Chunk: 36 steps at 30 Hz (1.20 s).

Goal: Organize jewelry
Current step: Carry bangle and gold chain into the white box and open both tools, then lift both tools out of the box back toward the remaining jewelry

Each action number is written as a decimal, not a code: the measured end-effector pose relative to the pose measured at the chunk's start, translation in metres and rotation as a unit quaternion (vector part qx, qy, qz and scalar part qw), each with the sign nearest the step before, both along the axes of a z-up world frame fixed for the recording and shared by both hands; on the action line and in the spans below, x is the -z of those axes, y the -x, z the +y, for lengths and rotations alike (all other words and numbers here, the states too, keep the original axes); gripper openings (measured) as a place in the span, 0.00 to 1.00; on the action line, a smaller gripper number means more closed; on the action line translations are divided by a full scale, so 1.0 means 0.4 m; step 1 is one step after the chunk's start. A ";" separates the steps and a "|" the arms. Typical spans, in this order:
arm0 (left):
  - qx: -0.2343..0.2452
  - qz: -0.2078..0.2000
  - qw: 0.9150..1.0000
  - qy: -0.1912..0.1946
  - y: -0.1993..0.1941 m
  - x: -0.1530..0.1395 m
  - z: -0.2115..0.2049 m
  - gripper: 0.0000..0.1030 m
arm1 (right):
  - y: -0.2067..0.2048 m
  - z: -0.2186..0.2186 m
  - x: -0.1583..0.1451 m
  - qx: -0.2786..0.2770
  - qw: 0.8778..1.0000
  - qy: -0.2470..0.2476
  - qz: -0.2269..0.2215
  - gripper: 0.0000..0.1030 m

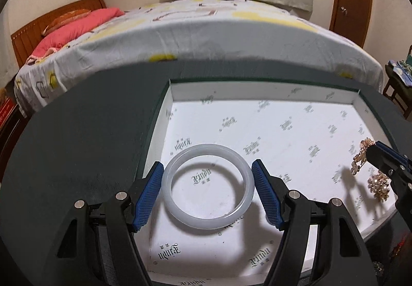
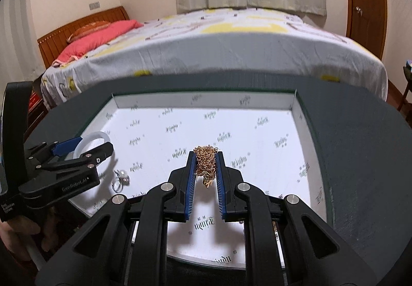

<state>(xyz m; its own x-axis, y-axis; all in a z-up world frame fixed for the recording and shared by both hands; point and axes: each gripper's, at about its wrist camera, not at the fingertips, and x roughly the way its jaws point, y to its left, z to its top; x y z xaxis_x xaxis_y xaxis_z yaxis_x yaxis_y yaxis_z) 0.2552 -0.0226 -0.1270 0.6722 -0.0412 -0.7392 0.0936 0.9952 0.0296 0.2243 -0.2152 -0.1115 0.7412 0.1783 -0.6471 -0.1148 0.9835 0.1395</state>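
My left gripper [image 1: 208, 163] is shut on a milky white bangle [image 1: 203, 221], its blue pads pressing on the two sides. The bangle hangs just above the left part of a shallow white box [image 1: 257, 91] lined with logo-printed paper. In the right wrist view my right gripper [image 2: 206, 154] is shut on a bunched gold chain [image 2: 204, 163] over the middle of the box [image 2: 206, 96]. The left gripper [image 2: 88, 145] and bangle [image 2: 96, 135] appear at the left of that view. The right gripper [image 1: 373, 154] shows at the right edge of the left wrist view, gold chain [image 1: 363, 154] dangling from it.
The box rests on a dark grey round table [image 1: 77, 144]. A small silver ring piece [image 2: 121, 179] lies on the box floor near its front left. A bed [image 1: 206, 36] stands right behind the table, and a wooden chair [image 1: 396, 90] at the far right.
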 end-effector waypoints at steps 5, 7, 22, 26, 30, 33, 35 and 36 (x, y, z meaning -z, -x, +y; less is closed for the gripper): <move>0.007 0.018 1.000 -0.005 -0.002 0.021 -0.007 0.66 | -0.007 0.004 0.021 0.000 1.000 0.003 0.017 0.15; 0.010 0.019 1.000 -0.007 -0.003 0.021 -0.009 0.66 | -0.011 0.003 0.027 0.000 1.000 0.003 0.023 0.15; 0.025 -0.028 0.998 -0.040 0.022 -0.021 -0.028 0.69 | 0.011 -0.004 -0.011 0.001 1.000 -0.006 0.007 0.32; 0.028 -0.042 0.998 -0.027 0.050 -0.052 -0.029 0.70 | 0.050 -0.015 -0.050 0.003 1.000 -0.011 -0.013 0.33; 0.024 -0.060 0.998 -0.009 0.094 -0.084 -0.025 0.70 | 0.099 -0.029 -0.080 0.006 1.000 -0.014 -0.027 0.33; 0.021 -0.073 0.997 -0.002 0.132 -0.103 -0.022 0.70 | 0.138 -0.039 -0.092 0.010 0.999 -0.017 -0.031 0.33; 0.020 -0.081 0.997 0.004 0.159 -0.111 -0.020 0.70 | 0.173 -0.042 -0.095 0.013 0.999 -0.011 -0.035 0.32; 0.020 -0.083 0.996 0.004 0.169 -0.113 -0.019 0.70 | 0.189 -0.041 -0.095 0.013 0.999 -0.005 -0.037 0.32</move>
<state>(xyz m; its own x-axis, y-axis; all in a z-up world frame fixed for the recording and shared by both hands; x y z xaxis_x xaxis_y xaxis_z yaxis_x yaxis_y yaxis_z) 0.1875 -0.0302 -0.0818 0.7829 -0.0753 -0.6175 0.1269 0.9911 0.0400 0.1485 -0.2318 -0.0736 0.7916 0.1643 -0.5885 -0.0989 0.9849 0.1419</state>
